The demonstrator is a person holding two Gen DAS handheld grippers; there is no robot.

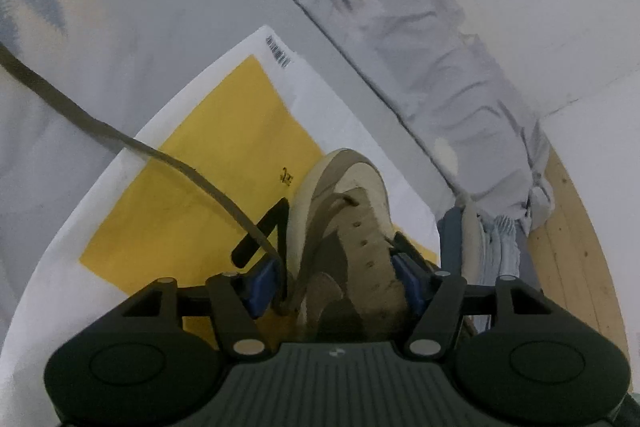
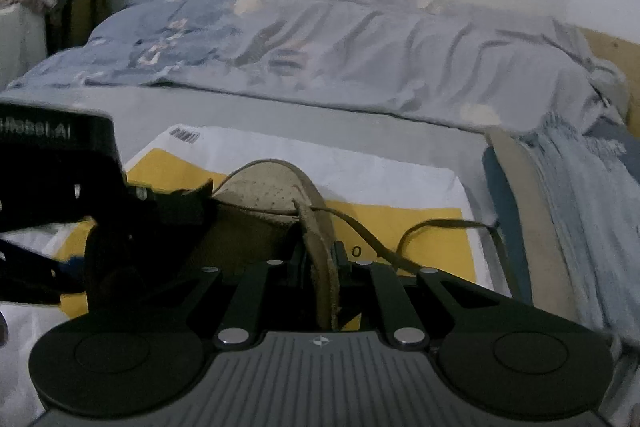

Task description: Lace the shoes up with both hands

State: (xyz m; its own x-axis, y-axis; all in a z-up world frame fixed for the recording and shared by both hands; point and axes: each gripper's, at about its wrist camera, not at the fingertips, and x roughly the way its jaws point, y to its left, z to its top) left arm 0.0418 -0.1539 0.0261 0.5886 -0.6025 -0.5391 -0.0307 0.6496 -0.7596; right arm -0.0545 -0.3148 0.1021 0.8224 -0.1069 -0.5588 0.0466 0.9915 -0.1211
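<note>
Left tool (image 1: 336,259) open astride shoe (image 1: 352,227); right tool (image 2: 320,259) clamped on shoe's tongue (image 2: 320,247).

Shoe (image 1: 352,227) upper reads to me as matt, napped suede w/ a smoother off-white rubbery sole rim; flat lace (image 1: 168,155) looks woven cloth, dull; paper sheet (image 1: 224,155) under it is thin, matt, lightly creased, yellow print on white; left gripper (image 1: 340,247) body is matt black plastic w/ ribbed grey top, small shiny metal pins, blue rubbery pads; quilt (image 2: 320,39) is soft wrinkled cloth; wood board (image 1: 580,247) bare, pale, grainy, unvarnished afaict.
</note>
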